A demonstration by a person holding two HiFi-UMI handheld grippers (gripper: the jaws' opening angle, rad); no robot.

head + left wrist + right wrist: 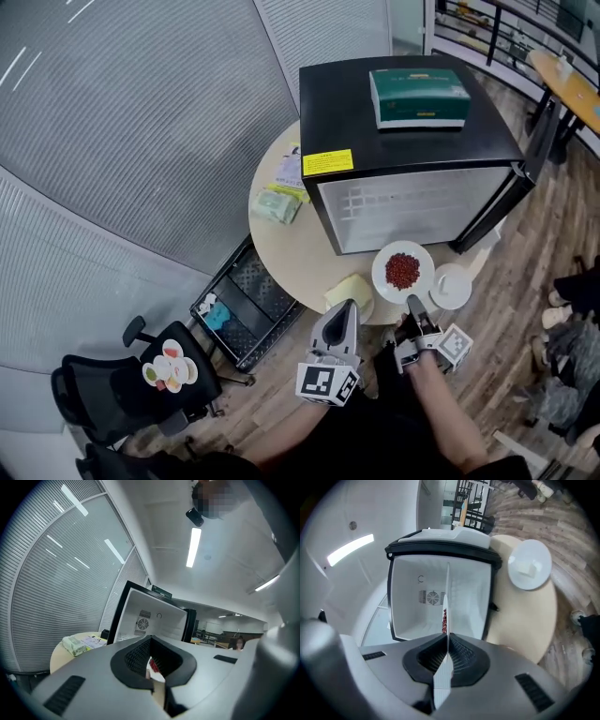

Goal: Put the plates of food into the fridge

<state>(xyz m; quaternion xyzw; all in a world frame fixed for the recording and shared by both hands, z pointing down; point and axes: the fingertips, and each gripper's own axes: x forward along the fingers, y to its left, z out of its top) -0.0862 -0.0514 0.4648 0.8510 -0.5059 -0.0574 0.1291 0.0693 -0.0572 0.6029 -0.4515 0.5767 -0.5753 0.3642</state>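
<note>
My right hand-held gripper (413, 306) is pinching the near rim of the plate of red food (403, 271), so the plate stands out in front of it with the food side up. In the right gripper view the plate shows only as a thin edge between the pressed pads, in line with the open fridge (436, 597). I think this grip is chosen to slide the plate straight inside. My left hand-held gripper (344, 312) has its jaws pressed together on nothing and hangs beside, near a yellow thing (349, 289) that I cannot identify. A second small plate (451, 286) rests on the desk (281, 239), probably the next one to carry.
</note>
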